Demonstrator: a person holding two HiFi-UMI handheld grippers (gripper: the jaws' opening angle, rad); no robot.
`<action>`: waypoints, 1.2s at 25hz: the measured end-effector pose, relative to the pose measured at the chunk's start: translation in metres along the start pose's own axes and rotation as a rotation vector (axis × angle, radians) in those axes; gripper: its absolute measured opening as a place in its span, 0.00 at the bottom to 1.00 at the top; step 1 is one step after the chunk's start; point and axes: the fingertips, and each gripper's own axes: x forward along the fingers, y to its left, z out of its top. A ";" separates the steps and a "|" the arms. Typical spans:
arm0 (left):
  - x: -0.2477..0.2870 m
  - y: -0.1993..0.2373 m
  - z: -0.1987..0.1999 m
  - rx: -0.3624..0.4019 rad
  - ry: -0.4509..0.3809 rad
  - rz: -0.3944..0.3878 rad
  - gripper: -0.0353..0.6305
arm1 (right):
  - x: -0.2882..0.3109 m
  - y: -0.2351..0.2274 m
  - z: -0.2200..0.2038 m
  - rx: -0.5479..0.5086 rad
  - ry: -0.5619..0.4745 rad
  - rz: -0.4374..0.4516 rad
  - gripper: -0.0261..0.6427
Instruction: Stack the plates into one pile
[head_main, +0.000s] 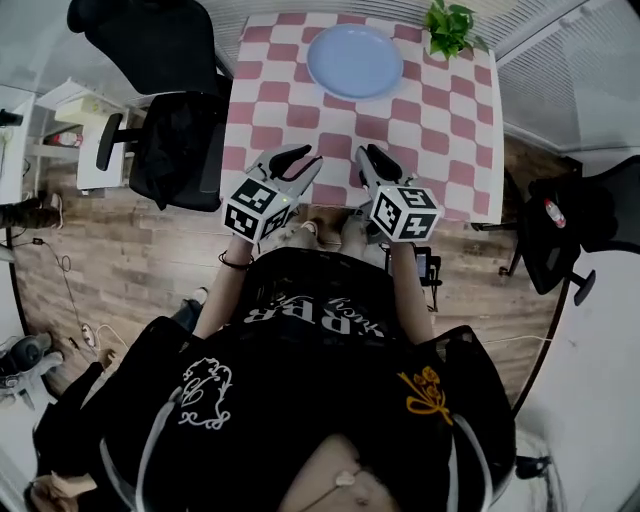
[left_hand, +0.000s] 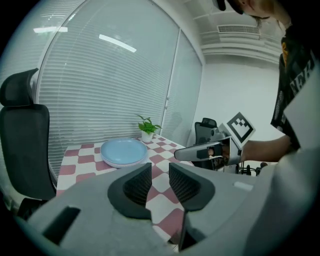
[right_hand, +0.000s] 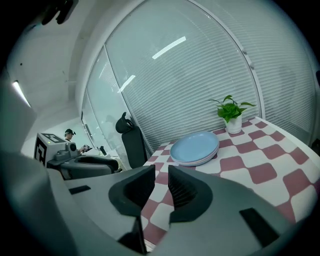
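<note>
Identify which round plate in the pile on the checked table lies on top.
The light blue round plate: its whole face shows, while the paler plate beneath shows only its rim.

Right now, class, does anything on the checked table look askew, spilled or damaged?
Nothing stands out. The blue plates sit in one even pile on the checked table, the potted plant stands upright at its far corner, and the left gripper and right gripper hold nothing.
</note>
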 end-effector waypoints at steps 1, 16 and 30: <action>-0.007 -0.001 -0.004 0.008 0.002 -0.018 0.23 | -0.002 0.007 -0.004 0.003 -0.005 -0.016 0.16; -0.054 -0.034 -0.027 0.017 -0.043 -0.109 0.23 | -0.044 0.068 -0.033 -0.092 -0.004 -0.078 0.10; -0.062 -0.123 -0.034 0.008 -0.066 -0.065 0.23 | -0.121 0.072 -0.066 -0.156 0.041 -0.005 0.07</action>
